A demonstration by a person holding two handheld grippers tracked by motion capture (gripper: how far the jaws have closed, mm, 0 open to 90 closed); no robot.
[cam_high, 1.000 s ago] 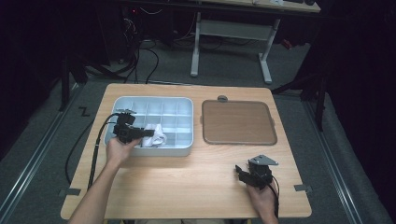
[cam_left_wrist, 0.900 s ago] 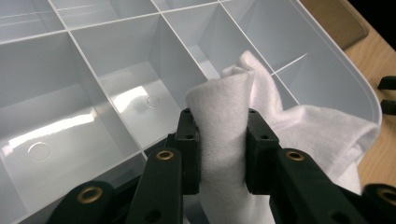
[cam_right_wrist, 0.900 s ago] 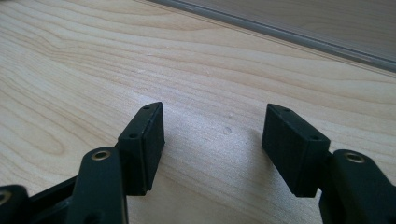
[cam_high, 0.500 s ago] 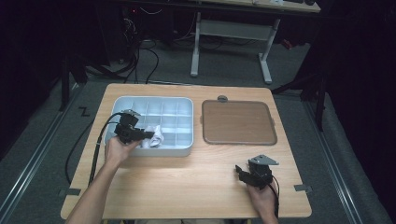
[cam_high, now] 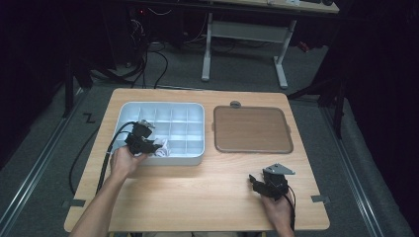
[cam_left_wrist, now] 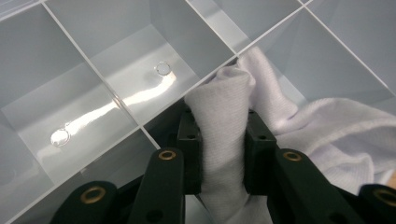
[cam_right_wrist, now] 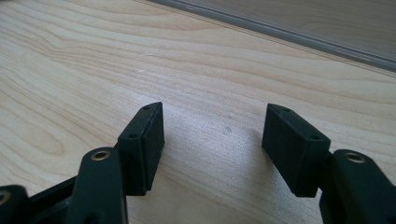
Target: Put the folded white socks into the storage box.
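White cloth [cam_left_wrist: 224,126]: lower end hidden between and below the left gripper's [cam_left_wrist: 223,135] jaws; right part cut off by the left gripper view's right and bottom edges. In the high view the cloth [cam_high: 161,146] is partly covered by the gripper; its shape is too small to tell.

Divided tray [cam_left_wrist: 116,88]: outer rim outside the left gripper view; which compartment the cloth lies in cannot be told there.

Right gripper [cam_right_wrist: 212,135]: jaw bases cut off by the bottom edge of the right gripper view.

Brown tray [cam_right_wrist: 299,21]: one edge strip in frame, blurred, the rest cut off at the top.

Person's forearms: cut off at the high view's bottom edge.

Floor around the table [cam_high: 197,197]: mostly lost in darkness.
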